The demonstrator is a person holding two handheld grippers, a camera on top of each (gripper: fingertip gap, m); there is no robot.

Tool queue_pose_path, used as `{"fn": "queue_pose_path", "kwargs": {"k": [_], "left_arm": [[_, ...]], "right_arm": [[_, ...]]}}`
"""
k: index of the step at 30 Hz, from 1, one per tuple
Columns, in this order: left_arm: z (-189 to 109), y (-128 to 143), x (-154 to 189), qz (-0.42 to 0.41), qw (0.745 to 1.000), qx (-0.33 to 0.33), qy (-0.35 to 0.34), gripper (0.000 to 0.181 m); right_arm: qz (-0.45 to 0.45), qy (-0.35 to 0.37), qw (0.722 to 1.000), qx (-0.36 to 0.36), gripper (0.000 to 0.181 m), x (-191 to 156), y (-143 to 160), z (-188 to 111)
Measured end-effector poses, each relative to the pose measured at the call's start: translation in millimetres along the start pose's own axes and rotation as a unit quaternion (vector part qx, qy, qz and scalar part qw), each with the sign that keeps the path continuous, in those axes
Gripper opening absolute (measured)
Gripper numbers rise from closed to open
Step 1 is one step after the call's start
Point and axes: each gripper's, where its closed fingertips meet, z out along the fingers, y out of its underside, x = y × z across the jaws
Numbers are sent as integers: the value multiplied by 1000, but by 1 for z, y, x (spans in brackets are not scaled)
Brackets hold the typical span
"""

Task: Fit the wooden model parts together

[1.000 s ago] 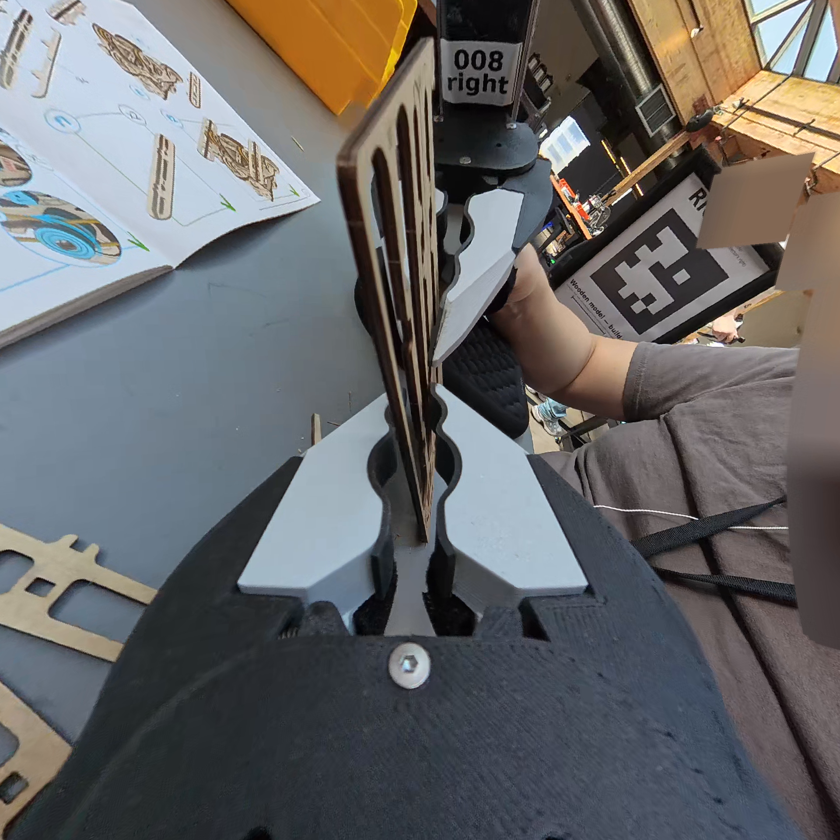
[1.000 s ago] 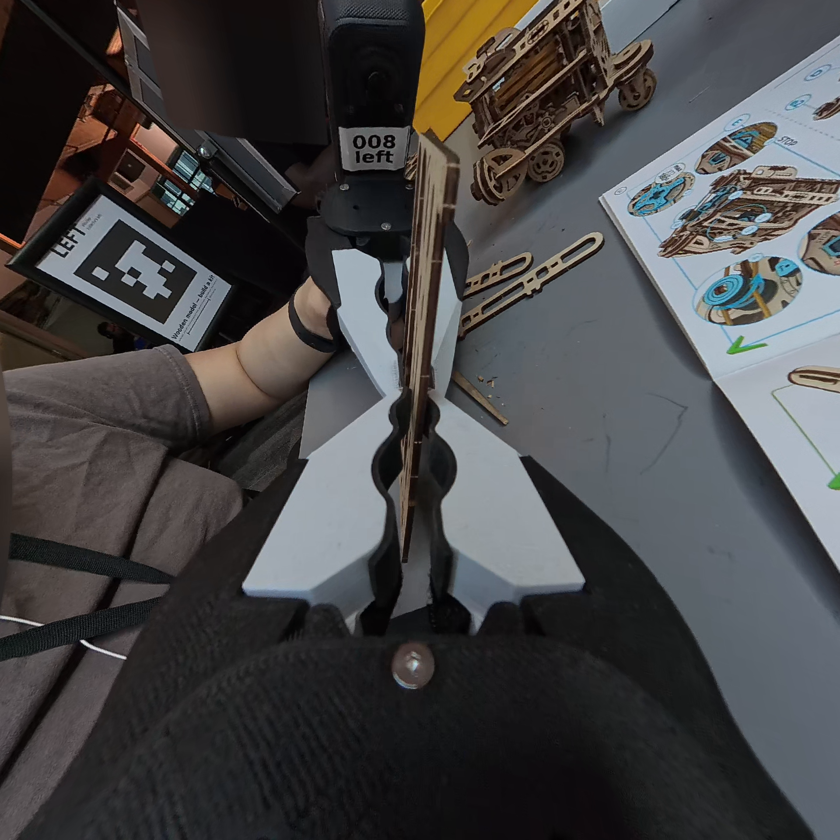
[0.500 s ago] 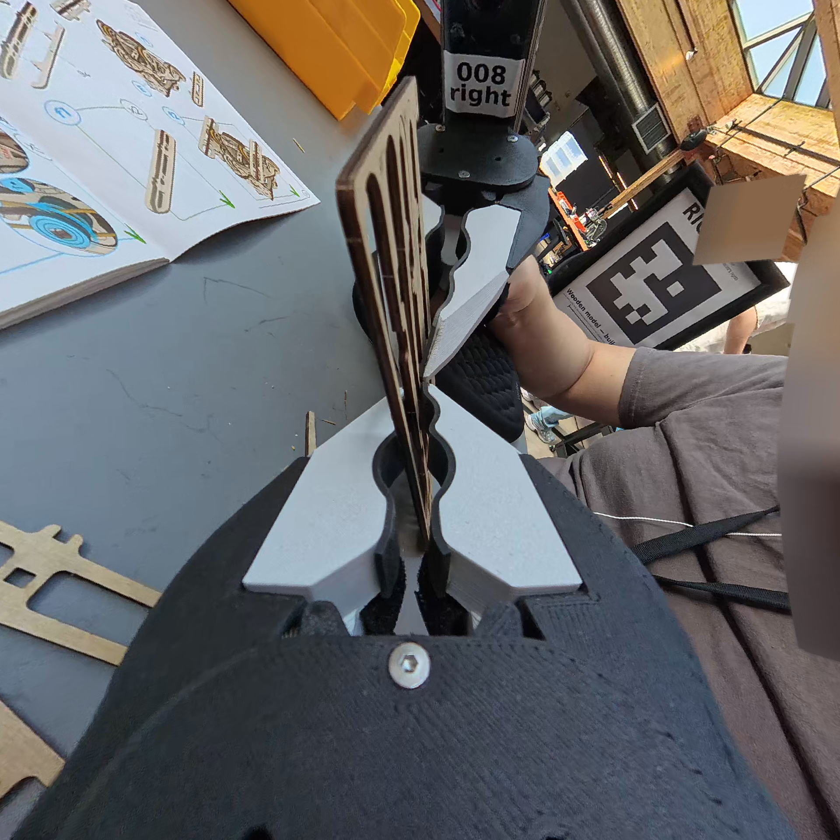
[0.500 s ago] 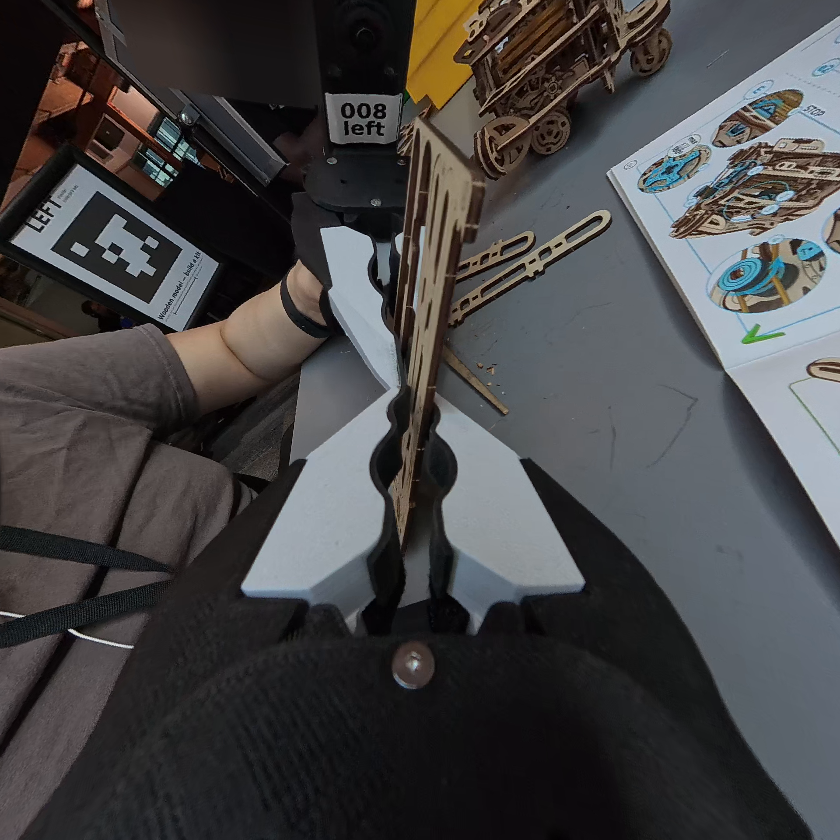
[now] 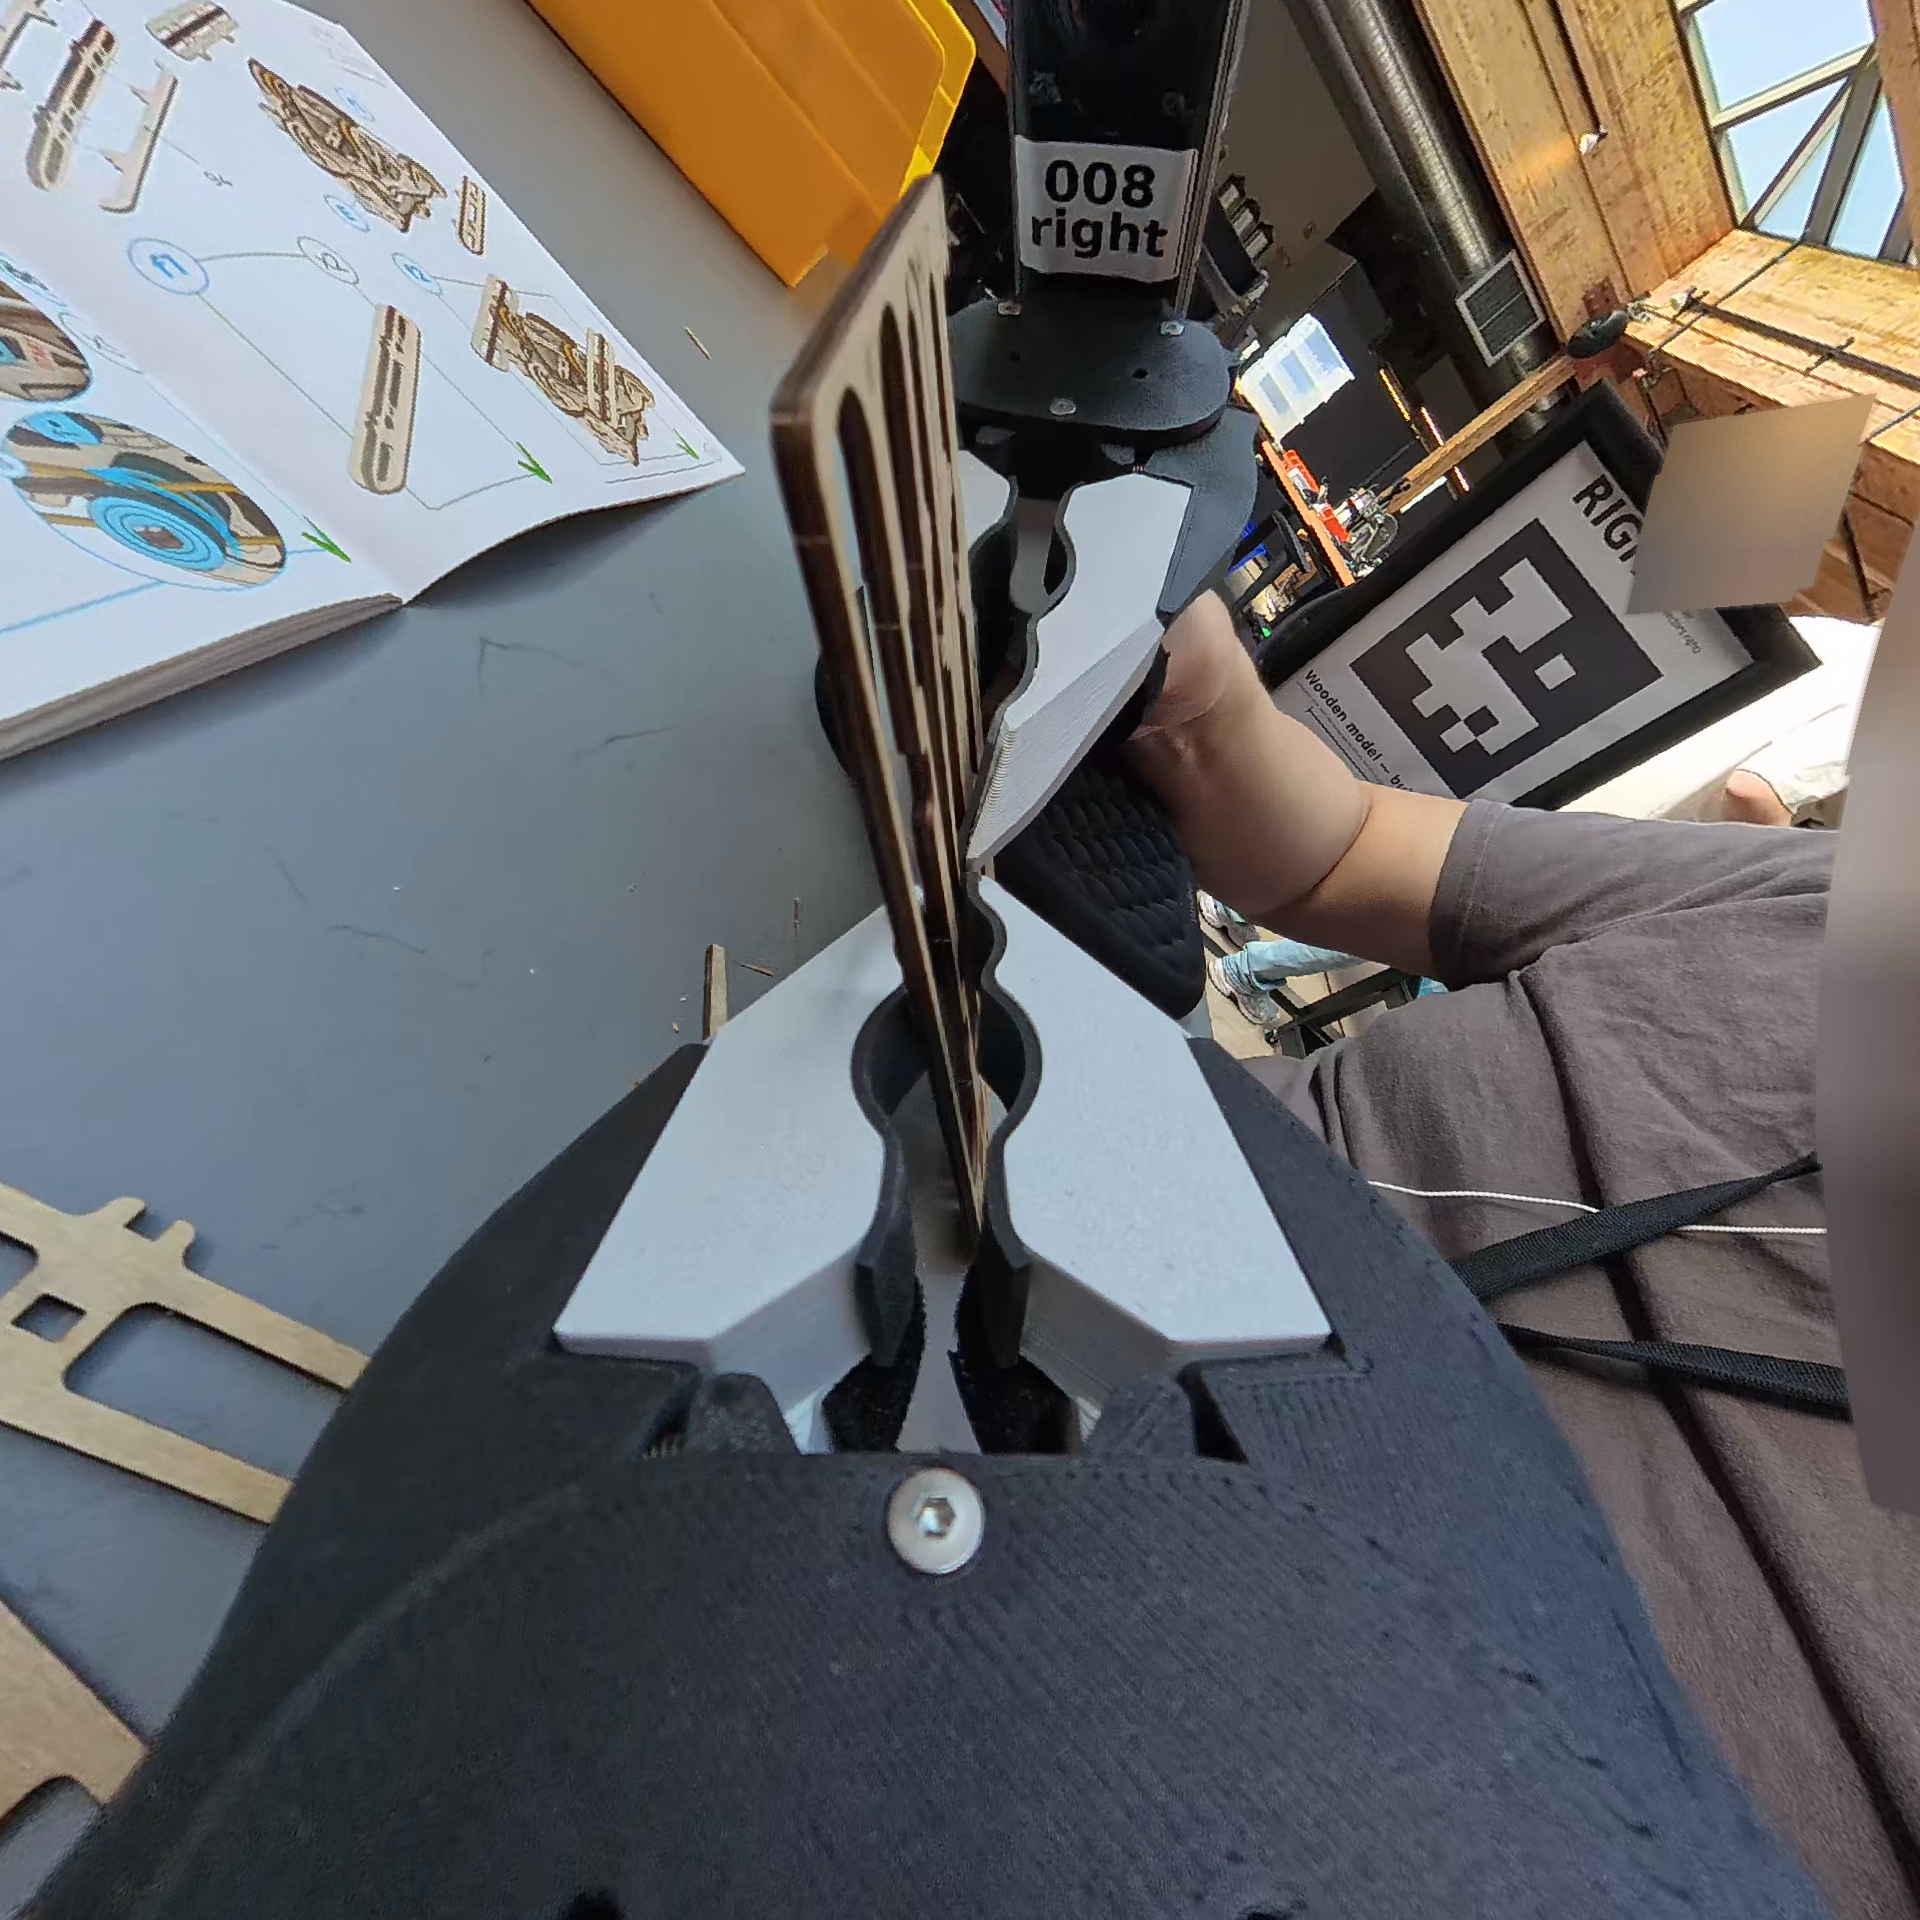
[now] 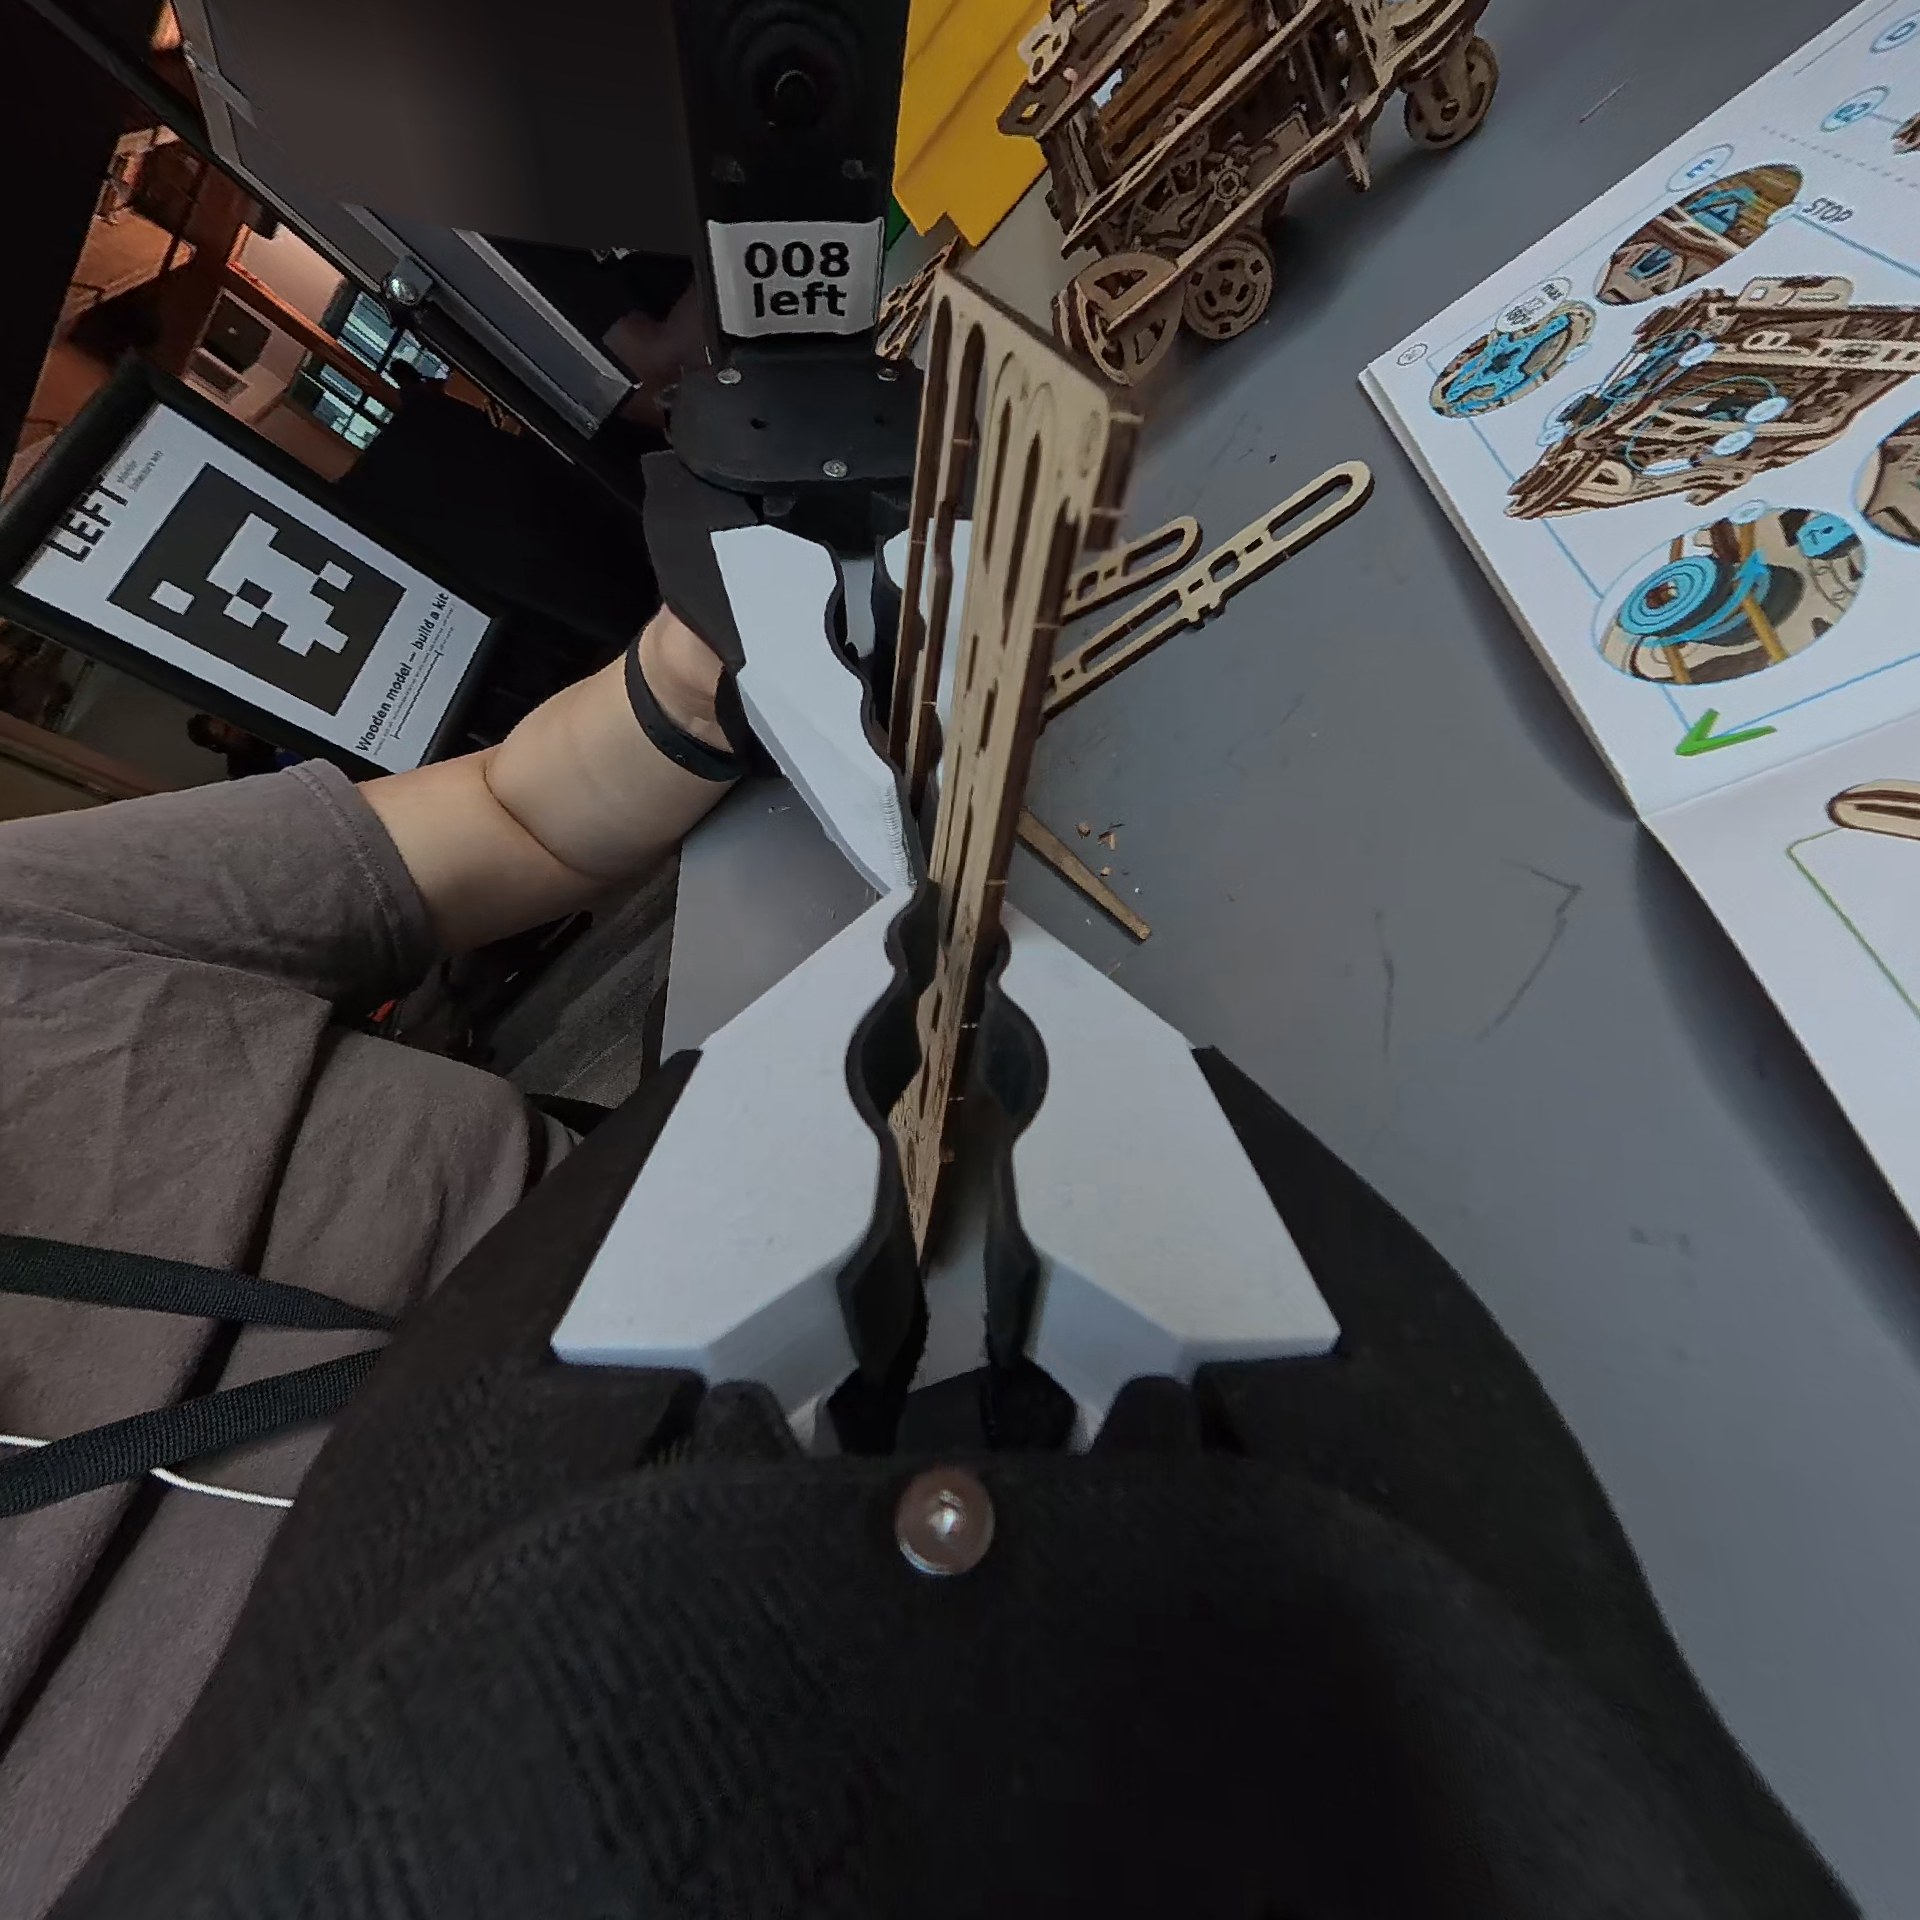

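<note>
A thin wooden slotted panel (image 5: 883, 623) stands on edge above the grey table, held between both grippers. My left gripper (image 5: 940, 920) is shut on its near end in the left wrist view. My right gripper (image 5: 1023, 665) grips the far end there, and one of its fingers is hidden behind the panel. In the right wrist view the panel (image 6: 1003, 644) shows part of its pale face. My right gripper (image 6: 951, 920) is shut on its near end, and the left gripper (image 6: 862, 675) holds the far end.
An open instruction booklet (image 5: 260, 364) (image 6: 1714, 468) lies on the table. An assembled wooden vehicle model (image 6: 1226, 156) and two slotted strips (image 6: 1195, 592) lie beyond the panel. A yellow bin (image 5: 790, 114) and a cut-out wooden sheet (image 5: 125, 1351) are nearby. A person's torso is close. The grippers are tip to tip, or close to it.
The panel has turned between the grippers, so more of its face shows in both views. Both grippers stay shut on it, with the view shifted slightly over the table.
</note>
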Motion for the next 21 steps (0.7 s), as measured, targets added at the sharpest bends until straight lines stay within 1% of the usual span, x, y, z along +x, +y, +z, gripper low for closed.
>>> {"fn": "queue_pose_path", "kwargs": {"k": [3, 5, 6, 9, 14, 17, 18, 19, 21], "left_arm": [[3, 1, 6, 31, 999, -11, -2, 0], [8, 5, 8, 34, 999, -21, 1, 0], [9, 5, 9, 32, 999, -21, 5, 0], [10, 6, 9, 32, 999, -24, 6, 0], [10, 8, 10, 46, 998, -31, 1, 0], [8, 6, 13, 41, 999, -28, 18, 4], [6, 2, 13, 38, 999, -17, 19, 15], [4, -4, 11, 35, 999, 2, 15, 20], [-4, -14, 8, 33, 999, 33, 11, 17]], "right_arm": [[-3, -28, 999, 21, 3, -7, -6, -5], [-10, -24, 995, 93, 9, -4, -28, -17], [-18, -18, 993, 119, 8, -3, -36, -24], [-31, 4, 994, 106, 9, 1, -34, -24], [-14, -15, 996, 86, 6, -3, -29, -16], [6, -51, 994, 93, 0, -11, -30, -17], [11, -52, 995, 90, 0, -11, -29, -16], [10, -54, 995, 84, 0, -11, -27, -15], [10, -60, 995, 81, 0, -13, -26, -14]]}}
